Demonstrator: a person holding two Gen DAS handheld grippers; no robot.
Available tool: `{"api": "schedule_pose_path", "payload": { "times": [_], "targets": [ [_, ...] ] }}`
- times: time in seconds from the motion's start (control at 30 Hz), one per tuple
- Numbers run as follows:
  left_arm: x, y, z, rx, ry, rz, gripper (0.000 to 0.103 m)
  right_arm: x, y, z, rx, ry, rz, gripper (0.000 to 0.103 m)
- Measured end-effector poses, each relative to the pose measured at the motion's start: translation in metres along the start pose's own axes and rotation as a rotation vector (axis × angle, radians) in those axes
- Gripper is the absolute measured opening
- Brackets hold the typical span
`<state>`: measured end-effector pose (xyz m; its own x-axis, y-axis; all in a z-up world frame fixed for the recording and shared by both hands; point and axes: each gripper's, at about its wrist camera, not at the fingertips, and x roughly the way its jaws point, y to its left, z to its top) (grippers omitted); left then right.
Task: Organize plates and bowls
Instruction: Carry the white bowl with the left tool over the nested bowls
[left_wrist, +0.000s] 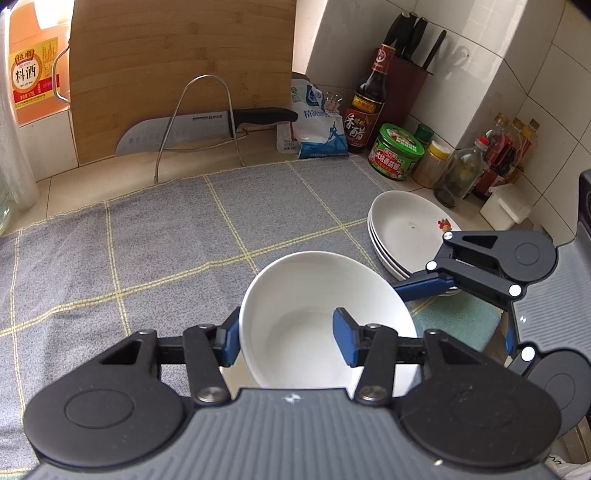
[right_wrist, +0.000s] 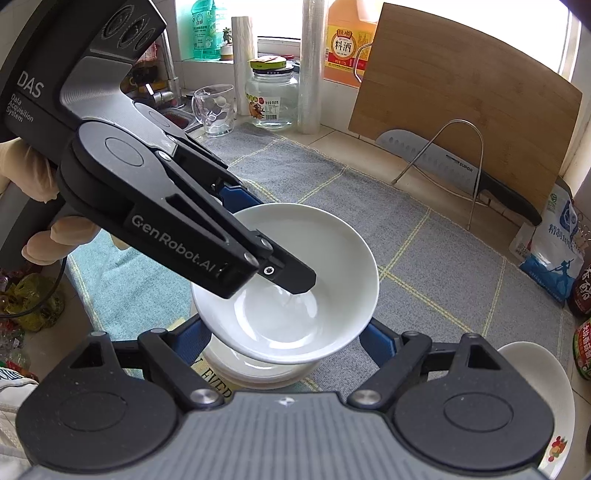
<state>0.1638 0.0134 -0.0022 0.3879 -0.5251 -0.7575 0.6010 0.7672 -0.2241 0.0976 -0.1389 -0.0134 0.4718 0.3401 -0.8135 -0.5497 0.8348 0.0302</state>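
Grey checked cloth (left_wrist: 155, 251) covers your table. Your left tongs (left_wrist: 291, 338) pinch the wall of the white bowl (left_wrist: 314, 295), one pad inside and one outside. Your right tongs (right_wrist: 284, 343) stand spread around that bowl's underside, above a plate stack (right_wrist: 258, 369). More plates (left_wrist: 402, 229) sit nearby.

White bowl (left_wrist: 317, 295); grey cloth (left_wrist: 166, 236), yellow grid lines.

Bright daylight from the blown-out window (right_wrist: 277, 18), soft shadows, sharp focus, strong fisheye bending at edges
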Motion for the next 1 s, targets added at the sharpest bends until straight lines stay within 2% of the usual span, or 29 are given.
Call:
{"api": "schedule_pose_path", "payload": {
  "times": [0.77,1.0],
  "targets": [
    [0.011,0.005,-0.013,0.015,0.054,0.011,0.050,0.018,0.003,-0.003,-0.009,0.057,0.041,0.090],
    [0.012,0.005,-0.013,0.024,0.057,0.009,0.054,0.020,0.002,-0.002,-0.008,0.061,0.049,0.090]
  ]
}}
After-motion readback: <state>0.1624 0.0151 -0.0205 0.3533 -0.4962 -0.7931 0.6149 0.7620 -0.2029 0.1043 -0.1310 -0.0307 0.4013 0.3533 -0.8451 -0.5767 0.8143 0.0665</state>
